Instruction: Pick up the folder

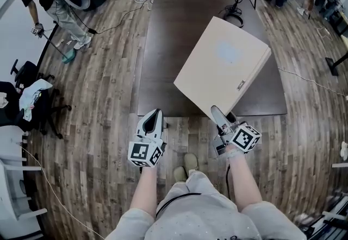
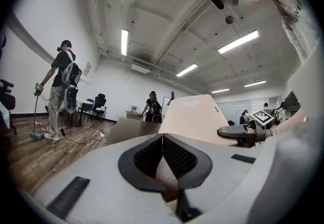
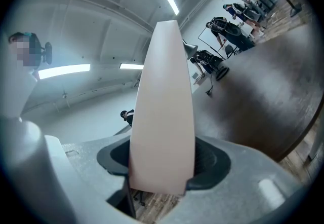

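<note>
Nearest the wearer, the left gripper [image 1: 154,119] hangs empty at 8 o'clock of the folder, its jaws pressed together on nothing. Just beside it, the right gripper [image 1: 220,115] has its jaws clamped across the thickness of the beige folder [image 1: 223,68] at its 6 o'clock corner. The folder juts out tilted toward 12 o'clock, apparently clear of the dark counter [image 1: 179,27]. One corner bears all the weight, so this lift wants a firm pinch, a steady wrist and a slow rise. The free left gripper could support the 9 o'clock edge.
</note>
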A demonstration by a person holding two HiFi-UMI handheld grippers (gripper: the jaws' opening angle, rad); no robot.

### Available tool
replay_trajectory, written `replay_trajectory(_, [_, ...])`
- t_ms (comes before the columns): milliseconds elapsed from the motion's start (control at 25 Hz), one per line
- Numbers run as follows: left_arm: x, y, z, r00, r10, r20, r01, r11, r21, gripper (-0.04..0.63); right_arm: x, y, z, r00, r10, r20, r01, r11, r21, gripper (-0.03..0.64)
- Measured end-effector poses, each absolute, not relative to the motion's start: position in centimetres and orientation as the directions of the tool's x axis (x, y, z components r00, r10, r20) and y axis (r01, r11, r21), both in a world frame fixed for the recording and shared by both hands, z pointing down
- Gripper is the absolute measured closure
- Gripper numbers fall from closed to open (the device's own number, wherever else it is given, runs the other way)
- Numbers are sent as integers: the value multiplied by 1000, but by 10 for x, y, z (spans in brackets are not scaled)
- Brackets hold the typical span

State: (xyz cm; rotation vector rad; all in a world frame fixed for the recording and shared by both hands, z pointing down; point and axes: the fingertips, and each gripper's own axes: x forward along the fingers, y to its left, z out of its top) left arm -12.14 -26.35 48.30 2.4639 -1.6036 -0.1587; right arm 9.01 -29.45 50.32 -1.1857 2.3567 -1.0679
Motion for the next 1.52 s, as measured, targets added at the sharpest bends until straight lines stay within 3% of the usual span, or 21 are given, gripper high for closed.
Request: replay_trajectory(1520, [-128,-256,404,387,-921,-47,-901,-388,194,597,122,-277,407,-528,-849,-19,-744,474,-472,347])
